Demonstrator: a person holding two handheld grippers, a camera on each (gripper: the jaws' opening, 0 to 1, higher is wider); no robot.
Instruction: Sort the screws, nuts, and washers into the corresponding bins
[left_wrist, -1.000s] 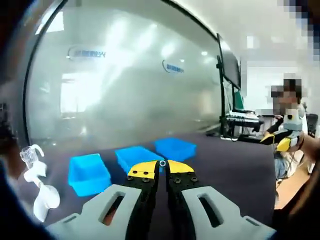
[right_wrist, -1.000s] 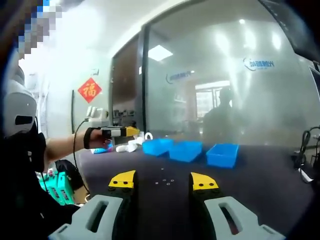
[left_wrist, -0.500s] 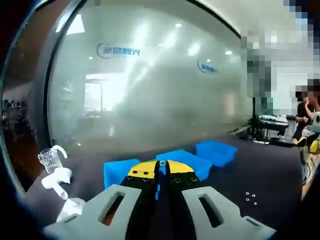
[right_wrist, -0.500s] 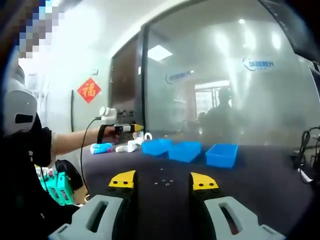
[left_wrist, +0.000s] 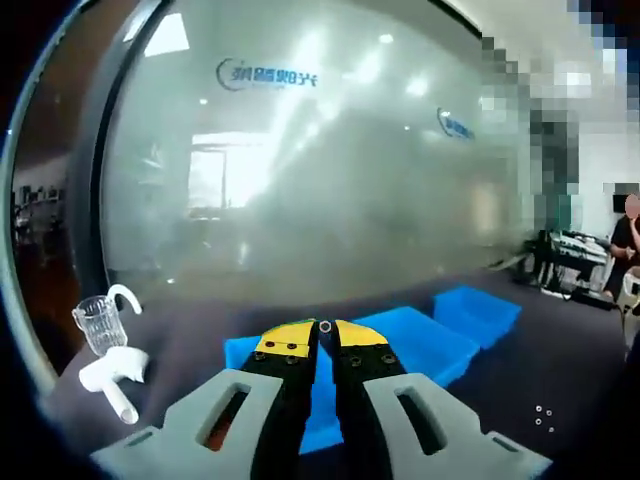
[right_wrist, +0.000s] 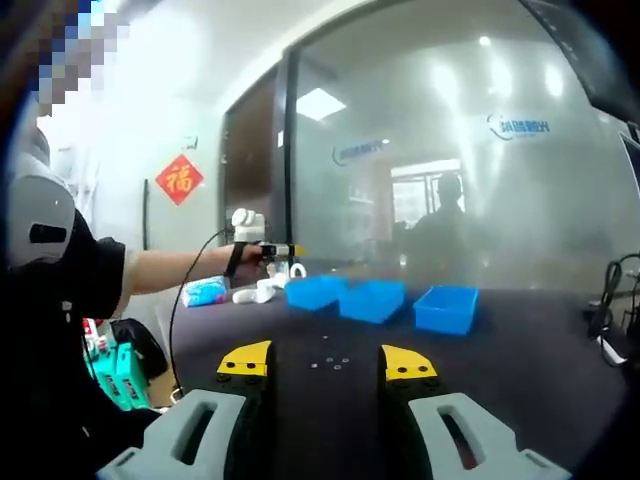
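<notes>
My left gripper (left_wrist: 325, 332) is shut, and a small ring-shaped metal part (left_wrist: 325, 326) is pinched at its tips. It hovers close over the three blue bins, just above the left bin (left_wrist: 243, 352), with the middle bin (left_wrist: 415, 340) and right bin (left_wrist: 482, 305) beyond. In the right gripper view a person's arm holds this left gripper (right_wrist: 282, 250) above the left bin (right_wrist: 314, 292). My right gripper (right_wrist: 326, 360) is open above the dark table, with several small loose parts (right_wrist: 335, 364) lying beyond its jaws. More loose parts (left_wrist: 541, 416) show low on the right.
A glass cup (left_wrist: 100, 322) and a white plastic piece (left_wrist: 108, 375) stand left of the bins. A frosted glass wall (left_wrist: 330, 190) runs behind the table. Cables (right_wrist: 606, 300) lie at the table's right edge. A blue-white packet (right_wrist: 205, 292) lies near the left bin.
The left gripper has travelled toward the bins, still pinching its part; the bins loom larger in its view. The right gripper has stayed put and open.
</notes>
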